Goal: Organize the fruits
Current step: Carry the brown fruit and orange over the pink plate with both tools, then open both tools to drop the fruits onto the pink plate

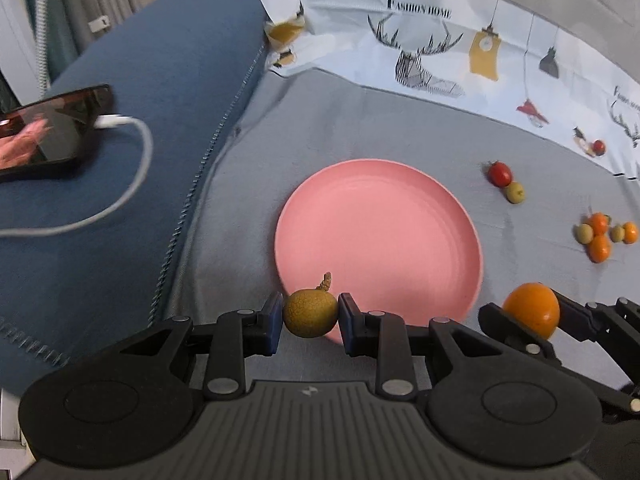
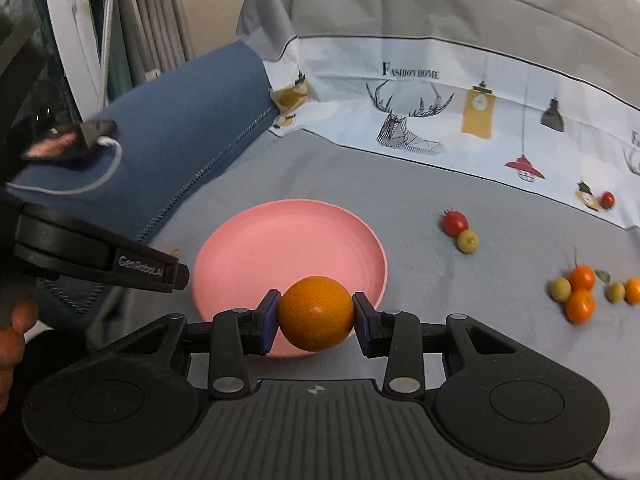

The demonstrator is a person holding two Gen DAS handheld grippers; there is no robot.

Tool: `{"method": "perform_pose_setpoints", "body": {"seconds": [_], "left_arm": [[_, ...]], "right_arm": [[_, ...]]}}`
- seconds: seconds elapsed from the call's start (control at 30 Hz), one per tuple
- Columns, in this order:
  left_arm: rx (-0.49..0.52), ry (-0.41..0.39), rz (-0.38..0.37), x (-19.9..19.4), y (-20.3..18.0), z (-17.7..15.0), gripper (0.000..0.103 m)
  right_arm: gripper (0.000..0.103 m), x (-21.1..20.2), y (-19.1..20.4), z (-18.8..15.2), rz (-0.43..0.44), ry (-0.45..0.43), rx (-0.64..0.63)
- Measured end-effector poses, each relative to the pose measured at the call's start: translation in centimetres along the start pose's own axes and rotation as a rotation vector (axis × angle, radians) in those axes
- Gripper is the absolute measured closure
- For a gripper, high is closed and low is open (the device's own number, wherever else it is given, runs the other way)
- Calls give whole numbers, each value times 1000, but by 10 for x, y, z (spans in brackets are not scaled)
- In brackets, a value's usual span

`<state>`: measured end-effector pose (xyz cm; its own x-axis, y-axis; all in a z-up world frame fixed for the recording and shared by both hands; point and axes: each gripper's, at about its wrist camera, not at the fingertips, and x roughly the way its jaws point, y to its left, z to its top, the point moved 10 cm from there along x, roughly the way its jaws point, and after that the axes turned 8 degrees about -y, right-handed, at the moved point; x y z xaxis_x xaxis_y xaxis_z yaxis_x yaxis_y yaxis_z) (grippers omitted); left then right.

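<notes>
My left hand-held gripper point(image 1: 311, 317) is clamped on a small brown fruit point(image 1: 311, 313) and my right hand-held gripper point(image 2: 316, 314) on an orange point(image 2: 316, 313) (both look light, soft-skinned, held across the middle) over the pink plate point(image 1: 384, 220).

Pink plate point(image 1: 384, 216) smooth matt plastic, on grey woven cloth point(image 1: 320, 128). Brown fruit point(image 1: 310, 312) rough, dull, pebbled skin; orange point(image 2: 316, 312) finely dimpled, slight sheen. Phone point(image 1: 48, 132) screen glossy.

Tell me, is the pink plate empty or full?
Empty: the pink plate shows only bare pink; both fruits are gripped at its near edge.
</notes>
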<state>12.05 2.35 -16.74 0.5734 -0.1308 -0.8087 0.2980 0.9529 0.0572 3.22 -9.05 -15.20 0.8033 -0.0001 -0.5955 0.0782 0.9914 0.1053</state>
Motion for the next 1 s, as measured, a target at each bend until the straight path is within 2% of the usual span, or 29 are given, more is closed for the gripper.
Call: {"method": "perform_pose_setpoints", "body": {"seconds": [0.17,0.4,0.43,0.47,0.5,0.53,0.57,0.6,0.63,0.77,1.0], "left_arm": [[25,36,12,39,-4,3,70],[80,79,13,75,-8,-1,68],[91,81,12,77,-9,-1,59],[95,75,1,77,-10,0,40],[95,68,-21,76,-13,2,28],[95,61,-24,73,-13,5,4],[94,40,-11,69,-12,9,0],[94,2,6,61,-11,13,0],[103,-17,7,55,-11,15,0],[143,-34,16,25,-9,8,0],[94,-94,47,-61,6,-32,0]], "right_arm": [[63,38,-1,-5,3,37,-42],[63,67,2,-18,14,91,-98],[63,70,3,-20,18,97,-106],[63,72,5,-21,22,102,-114],[58,73,5,-20,24,100,-120],[44,73,5,-18,22,95,-122],[36,70,5,-15,21,87,-122],[23,66,4,-11,13,75,-117],[17,60,2,-8,3,62,-111],[11,24,-10,-4,-12,45,-81],[8,-54,-4,-23,-45,47,22]]}}
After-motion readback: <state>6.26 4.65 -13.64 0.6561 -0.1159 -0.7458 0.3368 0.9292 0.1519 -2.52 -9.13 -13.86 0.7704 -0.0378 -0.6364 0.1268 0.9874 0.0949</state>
